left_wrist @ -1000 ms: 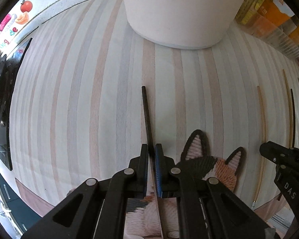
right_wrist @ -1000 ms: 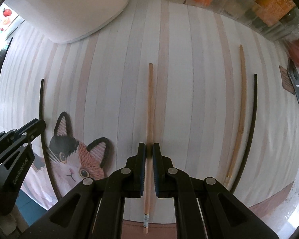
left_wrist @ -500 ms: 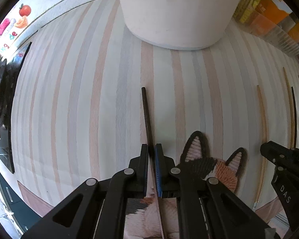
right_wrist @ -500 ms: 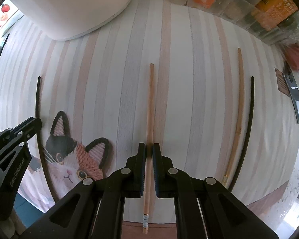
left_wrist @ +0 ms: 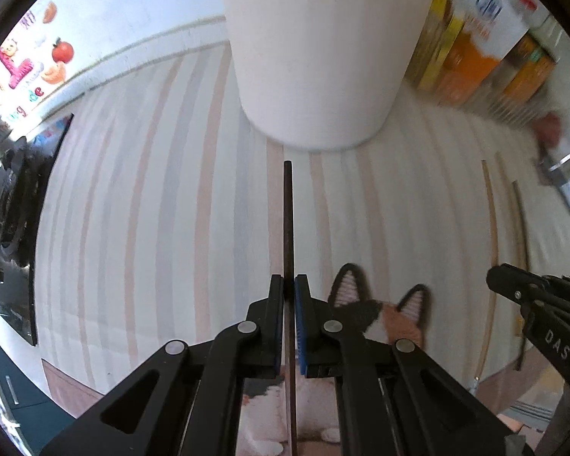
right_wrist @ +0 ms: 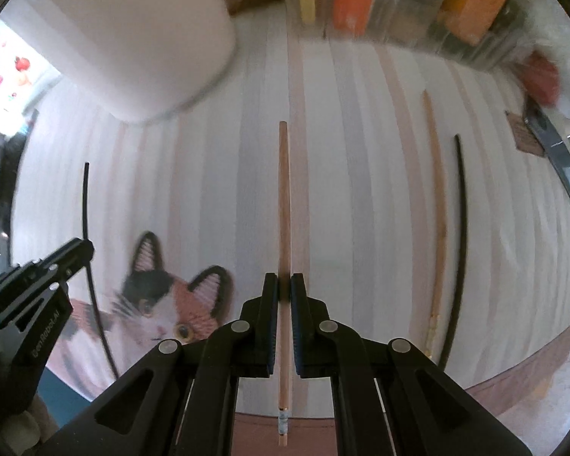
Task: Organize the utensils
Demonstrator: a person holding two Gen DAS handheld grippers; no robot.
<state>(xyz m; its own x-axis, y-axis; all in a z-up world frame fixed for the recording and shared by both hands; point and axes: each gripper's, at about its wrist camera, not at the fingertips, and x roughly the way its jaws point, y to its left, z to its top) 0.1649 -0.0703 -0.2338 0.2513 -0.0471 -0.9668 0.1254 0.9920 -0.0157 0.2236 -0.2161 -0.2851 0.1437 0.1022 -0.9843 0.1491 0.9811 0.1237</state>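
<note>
Left gripper (left_wrist: 289,288) clamps black chopstick (left_wrist: 288,220); right gripper (right_wrist: 284,288) clamps wooden chopstick (right_wrist: 283,197), both above striped mat (left_wrist: 152,228).

A striped placemat (left_wrist: 152,228) with a cat picture (right_wrist: 171,304) covers the desk. A white cylindrical container (left_wrist: 323,57) stands at its far edge, orange and yellow boxes (left_wrist: 475,57) beside it.

A striped cloth (right_wrist: 361,190) covers the table. At its far side stands a cylindrical container (left_wrist: 323,57), with food boxes (left_wrist: 475,60) to the right of it. Two chopsticks (right_wrist: 437,228) lie side by side on the cloth's right part; a cat picture (right_wrist: 171,304) sits near its front-left edge.
</note>
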